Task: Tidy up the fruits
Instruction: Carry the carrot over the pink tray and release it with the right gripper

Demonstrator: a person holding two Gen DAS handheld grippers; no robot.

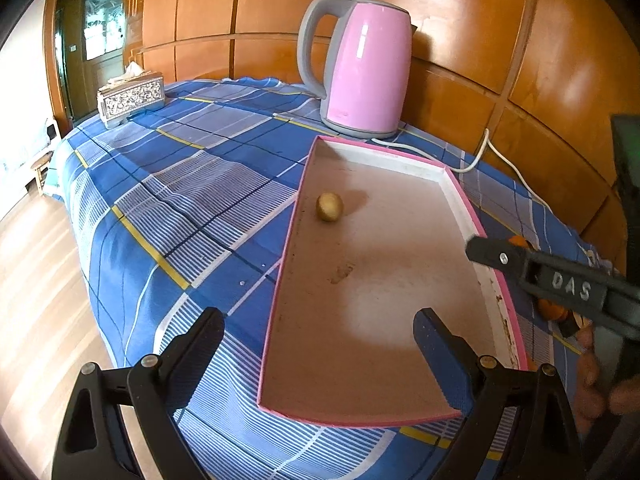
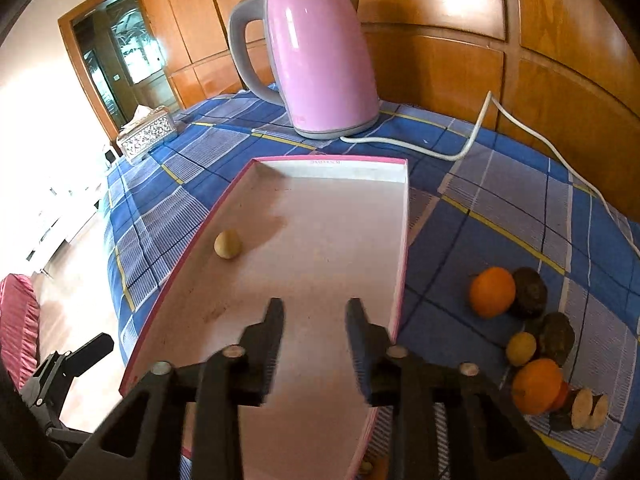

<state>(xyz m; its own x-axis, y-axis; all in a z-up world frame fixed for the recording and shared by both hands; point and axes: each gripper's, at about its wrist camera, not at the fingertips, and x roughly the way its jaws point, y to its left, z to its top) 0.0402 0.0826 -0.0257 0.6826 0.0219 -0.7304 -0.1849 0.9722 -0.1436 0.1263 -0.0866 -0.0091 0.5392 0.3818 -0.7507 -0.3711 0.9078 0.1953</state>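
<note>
Fruits (image 2: 520, 320) lie right of the pink tray (image 2: 404, 240); one small fruit (image 2: 227, 244) sits inside. Above the tray, both the left hand-held gripper (image 1: 318, 334) and the right hand-held gripper (image 2: 315, 316) are parted and empty.

Fruit (image 2: 227, 244) in tray (image 2: 404, 216); kettle (image 2: 320, 60) behind tray; fruit pile (image 2: 520, 320) right of tray.

Two fisheye views, each looking forward and down along a handheld gripper's two fingers.

The left wrist view sits near the tray's (image 1: 460, 184) near left corner and faces the far wooden wall, with the pink kettle (image 1: 364, 68) at the far end.

The right wrist view hangs close over the same tray's (image 2: 404, 236) near right edge, facing the same way.

Both share the tray, kettle (image 2: 324, 60), tissue box (image 1: 132, 98) and checked cloth (image 1: 168, 208).
</note>
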